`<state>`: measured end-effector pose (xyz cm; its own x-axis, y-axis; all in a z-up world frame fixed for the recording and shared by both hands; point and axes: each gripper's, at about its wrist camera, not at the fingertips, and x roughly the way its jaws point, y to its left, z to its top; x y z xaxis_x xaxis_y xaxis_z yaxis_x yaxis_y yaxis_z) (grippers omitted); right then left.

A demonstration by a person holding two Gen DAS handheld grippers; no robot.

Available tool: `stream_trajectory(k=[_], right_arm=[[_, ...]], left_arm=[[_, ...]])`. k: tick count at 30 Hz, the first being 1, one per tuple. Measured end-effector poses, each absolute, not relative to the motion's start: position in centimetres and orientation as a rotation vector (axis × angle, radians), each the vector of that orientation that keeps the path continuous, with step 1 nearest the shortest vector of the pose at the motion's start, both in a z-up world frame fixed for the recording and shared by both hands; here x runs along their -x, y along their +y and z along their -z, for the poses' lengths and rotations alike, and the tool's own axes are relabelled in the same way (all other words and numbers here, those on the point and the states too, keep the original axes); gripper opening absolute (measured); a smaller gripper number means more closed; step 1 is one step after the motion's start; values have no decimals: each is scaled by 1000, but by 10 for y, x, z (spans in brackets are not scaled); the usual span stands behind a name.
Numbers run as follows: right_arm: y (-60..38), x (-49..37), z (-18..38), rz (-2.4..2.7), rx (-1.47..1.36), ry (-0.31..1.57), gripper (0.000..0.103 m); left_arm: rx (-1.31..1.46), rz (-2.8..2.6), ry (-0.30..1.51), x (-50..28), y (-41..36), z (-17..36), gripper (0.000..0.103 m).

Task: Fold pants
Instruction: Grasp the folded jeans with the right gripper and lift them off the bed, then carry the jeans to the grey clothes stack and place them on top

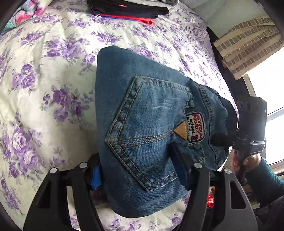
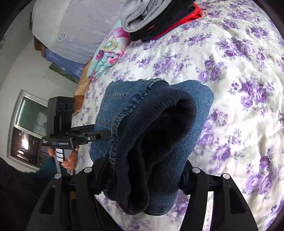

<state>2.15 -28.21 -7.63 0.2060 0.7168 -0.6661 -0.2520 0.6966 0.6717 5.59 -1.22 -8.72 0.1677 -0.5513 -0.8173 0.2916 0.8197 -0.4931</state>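
A folded pair of blue jeans (image 1: 147,99) hangs just above the flowered bedsheet (image 1: 44,80), back pocket and logo patch facing up. My left gripper (image 1: 138,160) is shut on the near end of the bundle, with a finger pressing on each side of the denim. In the right wrist view the jeans (image 2: 191,135) show their dark ribbed waistband, and my right gripper (image 2: 142,170) is shut on that end. Each gripper also shows in the other's view: the right gripper (image 1: 221,138) at the waistband side, the left gripper (image 2: 103,135) at the pocket side. A hand (image 2: 69,161) holds the left gripper's handle.
A stack of folded clothes (image 1: 127,10), dark, red and grey, lies at the far side of the bed (image 2: 239,74). A flowered pillow (image 2: 110,51) lies beside the stack. A checked curtain (image 1: 248,46) and a bright window are past the bed's right edge.
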Motion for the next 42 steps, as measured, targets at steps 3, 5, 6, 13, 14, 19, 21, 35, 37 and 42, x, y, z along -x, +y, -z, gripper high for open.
stream_trajectory(k=[3,5,6,13,14,19,21,35,37,42], right_arm=[[-290,-14,71,-744,-545,1137,62],[-297,-6,62,-747,-564,1115,62],[-303,0,58,-743,-576,1107,62],[-332,19,91,-628,-668,1154,62],[-334,18,90,-626,-681,1137,61],[-328,19,62,-647,-664,1067,60],[-330,19,49,-657,-673,1027,61],[-291,-148,-120,-850,-360,761,60],[-287,-193,-149,-888,-330,718,60],[-282,-313,-189,-926,-279,686,60]], left_arm=[[276,635,1236,-51,-15,78,69],[293,673,1235,-50,-19,73,69],[321,709,1226,-49,-20,69,68],[362,724,1251,-46,-32,93,52],[361,732,1242,-46,-31,87,49],[327,764,1175,-49,-33,57,40],[345,769,1148,-51,-30,47,39],[268,667,790,-169,-1,-126,39],[244,627,727,-203,2,-160,40],[195,501,686,-299,-5,-203,45]])
